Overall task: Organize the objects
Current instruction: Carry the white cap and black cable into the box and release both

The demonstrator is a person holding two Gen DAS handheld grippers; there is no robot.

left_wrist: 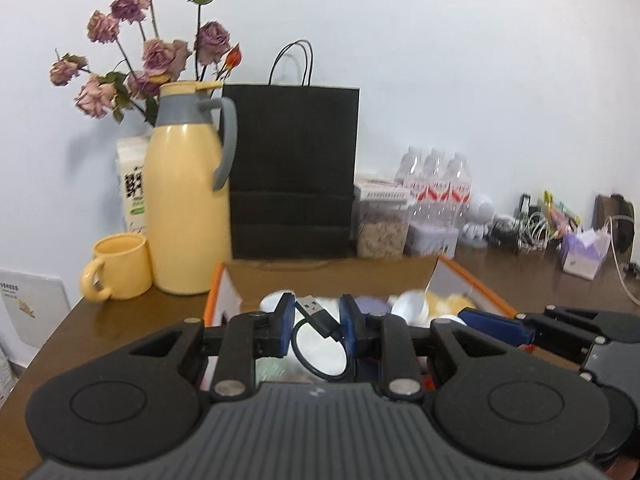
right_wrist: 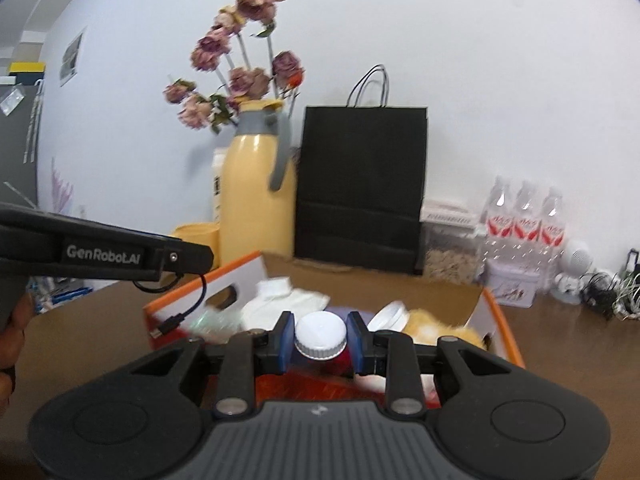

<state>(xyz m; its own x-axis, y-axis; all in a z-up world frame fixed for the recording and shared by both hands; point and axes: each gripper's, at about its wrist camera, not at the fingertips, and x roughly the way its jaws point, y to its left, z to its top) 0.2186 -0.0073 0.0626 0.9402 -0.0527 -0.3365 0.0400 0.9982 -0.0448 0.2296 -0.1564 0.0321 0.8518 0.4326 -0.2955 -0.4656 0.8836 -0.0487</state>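
my left fingers (left_wrist: 314, 330) clamp cable (left_wrist: 320, 318), right fingers (right_wrist: 320, 340) grip white-capped bottle (right_wrist: 320, 336), both lower centre above box (right_wrist: 248, 266) on counter (right_wrist: 88, 332), likely for sorting.

A yellow jug (left_wrist: 186, 204) stands beside a yellow mug (left_wrist: 120, 266) and a black paper bag (left_wrist: 294, 172). Dried roses (left_wrist: 148, 48) rise behind. 3 water bottles (left_wrist: 434, 184) stand against the wall.
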